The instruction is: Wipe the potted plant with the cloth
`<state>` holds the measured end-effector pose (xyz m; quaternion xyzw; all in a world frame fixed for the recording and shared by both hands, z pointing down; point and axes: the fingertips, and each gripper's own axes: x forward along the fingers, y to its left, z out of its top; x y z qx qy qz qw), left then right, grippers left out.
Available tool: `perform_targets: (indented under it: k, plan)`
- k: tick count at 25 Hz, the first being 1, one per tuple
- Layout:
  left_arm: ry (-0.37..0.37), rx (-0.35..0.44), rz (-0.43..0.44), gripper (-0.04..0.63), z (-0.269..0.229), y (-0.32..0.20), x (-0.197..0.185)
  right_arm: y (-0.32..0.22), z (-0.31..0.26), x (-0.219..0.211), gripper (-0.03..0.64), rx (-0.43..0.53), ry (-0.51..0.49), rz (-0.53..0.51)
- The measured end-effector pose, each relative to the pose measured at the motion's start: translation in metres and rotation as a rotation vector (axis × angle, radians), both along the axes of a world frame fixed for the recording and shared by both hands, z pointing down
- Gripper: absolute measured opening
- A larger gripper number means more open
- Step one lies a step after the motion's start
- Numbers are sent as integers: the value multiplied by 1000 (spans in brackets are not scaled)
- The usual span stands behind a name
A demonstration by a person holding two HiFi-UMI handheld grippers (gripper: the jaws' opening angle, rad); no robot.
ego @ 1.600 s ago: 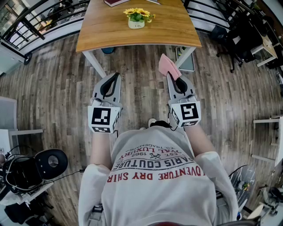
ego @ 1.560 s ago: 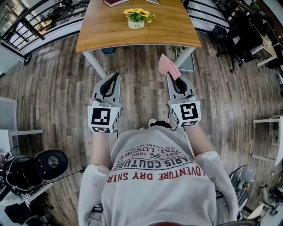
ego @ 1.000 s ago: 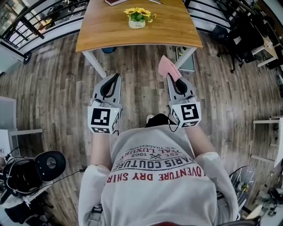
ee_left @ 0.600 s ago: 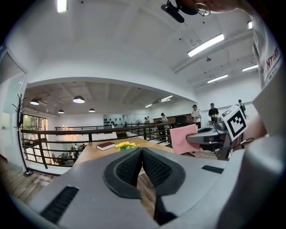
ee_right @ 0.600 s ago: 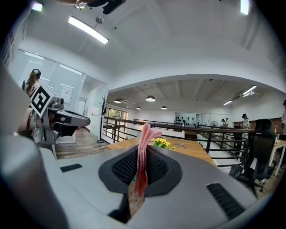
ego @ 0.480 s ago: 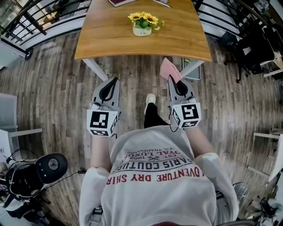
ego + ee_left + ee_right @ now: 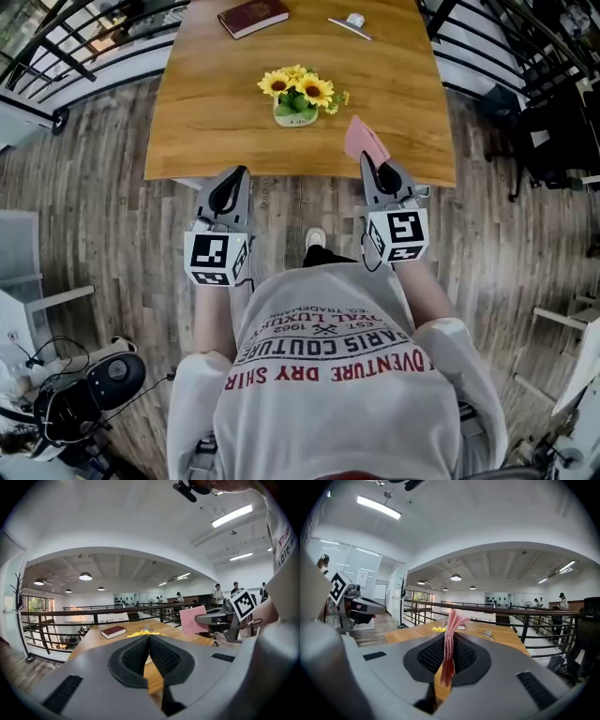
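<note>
Pink cloth [image 7: 366, 141] stands up from the right gripper [image 7: 372, 169], whose 2 jaws are pressed onto it; in the right gripper view the folded cloth [image 7: 450, 634] sits pinched edge-on between the black ribbed pads, its top sticking out past them. The left gripper [image 7: 238, 176] has its jaws closed together with nothing between them, as the left gripper view [image 7: 148, 638] shows. Both grippers point forward side by side, well apart, with their tips at the near edge of a wooden table [image 7: 206, 122]. The potted plant [image 7: 298, 95], yellow flowers in a small white pot, stands upright on the table ahead of the gap between the 2 grippers, nearer the table's front edge than its far one. The cloth is to the right of the plant and not touching it. A dark red book [image 7: 253, 16] lies at the table's far side.
</note>
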<state>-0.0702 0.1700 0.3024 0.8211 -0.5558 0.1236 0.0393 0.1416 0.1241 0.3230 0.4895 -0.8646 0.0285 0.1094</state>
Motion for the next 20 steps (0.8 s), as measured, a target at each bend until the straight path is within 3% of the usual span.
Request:
perform_targets:
  k: [11,20]
  plan:
    - [-15,-133,30,16,60,-98,13,-104,62,19,37,-149,79,39]
    - [22,-238,184,17,121,-156,33,-154,123,28,37,-274,170,97]
